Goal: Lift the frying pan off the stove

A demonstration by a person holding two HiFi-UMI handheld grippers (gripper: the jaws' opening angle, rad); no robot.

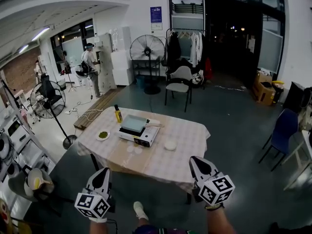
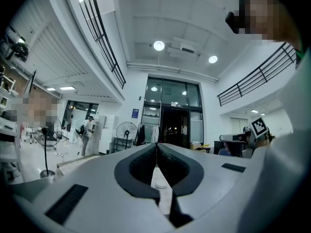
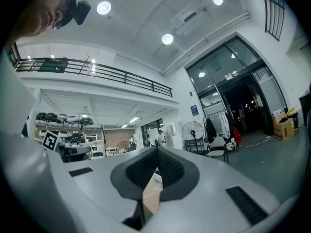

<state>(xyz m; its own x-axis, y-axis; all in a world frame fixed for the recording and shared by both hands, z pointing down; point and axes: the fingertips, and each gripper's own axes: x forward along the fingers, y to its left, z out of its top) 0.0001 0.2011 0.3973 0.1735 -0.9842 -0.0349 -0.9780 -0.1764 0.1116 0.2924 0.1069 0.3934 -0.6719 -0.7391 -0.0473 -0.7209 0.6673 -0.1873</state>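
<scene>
Both the left tool [image 1: 103, 173] and the right tool [image 1: 196, 162] are closed, jaws meeting with nothing between them. They hang short of the bench [image 1: 190, 135], well apart from everything on it. The frying pan [image 1: 133, 124] rests on the portable stove [image 1: 141, 139], ahead of the tools and between them, its handle [image 1: 154, 125] toward the right tool's side. A bottle [image 1: 118, 115] stands beyond the stove on the left tool's side.
</scene>
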